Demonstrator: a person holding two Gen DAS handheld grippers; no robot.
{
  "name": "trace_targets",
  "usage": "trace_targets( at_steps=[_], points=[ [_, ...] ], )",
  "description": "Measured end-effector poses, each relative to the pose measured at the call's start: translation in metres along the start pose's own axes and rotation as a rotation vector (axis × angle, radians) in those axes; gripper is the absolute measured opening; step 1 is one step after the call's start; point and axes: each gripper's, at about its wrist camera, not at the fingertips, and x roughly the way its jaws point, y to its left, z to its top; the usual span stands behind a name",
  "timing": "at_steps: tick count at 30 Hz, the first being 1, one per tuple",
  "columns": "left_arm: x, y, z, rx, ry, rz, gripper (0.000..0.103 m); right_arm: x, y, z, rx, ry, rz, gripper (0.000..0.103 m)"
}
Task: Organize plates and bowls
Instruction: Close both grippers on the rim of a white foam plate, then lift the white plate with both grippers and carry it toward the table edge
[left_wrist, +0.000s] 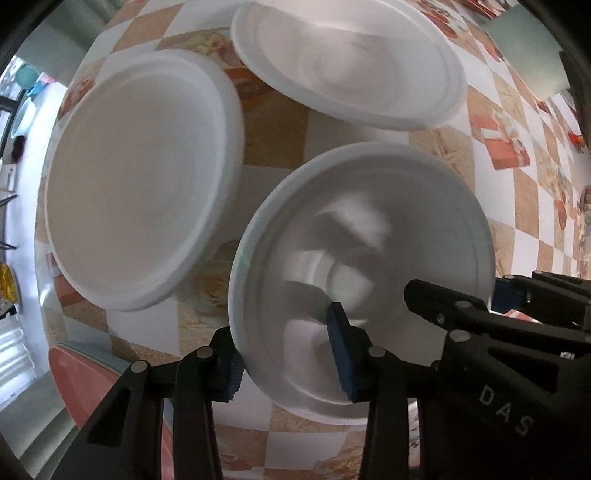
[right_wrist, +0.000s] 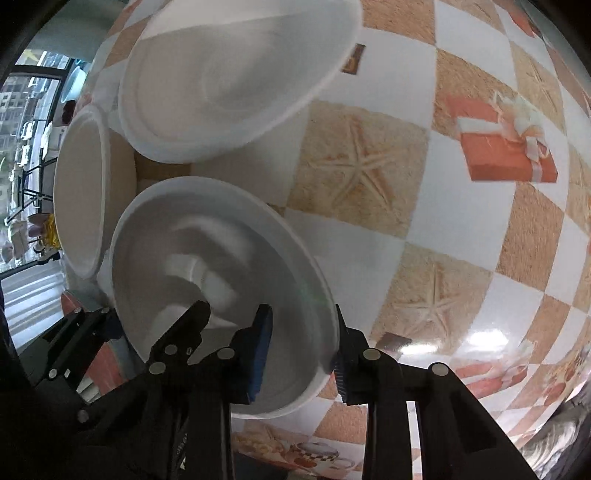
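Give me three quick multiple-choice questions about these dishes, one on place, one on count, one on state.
1. Where does the left claw straddle the near white bowl?
A. its rim
B. its underside
C. nowhere

2. How many white foam dishes show?
A. one
B. three
C. five

3. How are the right claw fingers set?
A. pinched flat together
B. spread across the bowl's rim
C. out of view

Answers: 1 A, one finger sits inside the bowl and one outside. 2 B, the near bowl, a far bowl and a plate. 3 B, the rim passes between them.
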Motion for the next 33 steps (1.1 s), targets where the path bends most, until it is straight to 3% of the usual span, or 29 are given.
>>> trace_targets(
  at_steps=[19, 29, 31, 33],
  points=[
    [0.018, -0.103, -0.100, 0.325, 0.027, 0.010, 0.044, 0.021, -0.073, -0.115, 0.105, 0.060, -0.050, 0.033],
    [0.026, -0.138, -0.142, 0.427, 0.042, 0.022, 0.045, 0.031, -0.101, -0.143, 0.157, 0.049, -0.031, 0.033],
    [0.027, -0.150, -0.158, 0.439, 0.039, 0.021, 0.054, 0.031, -0.112, -0.137, 0.169, 0.045, -0.006, 0.034],
    [0.022, -0.151, -0.161, 0.457, 0.017, 0.026, 0.066, 0.024, -0.125, -0.144, 0.184, 0.034, 0.000, 0.054]
  ],
)
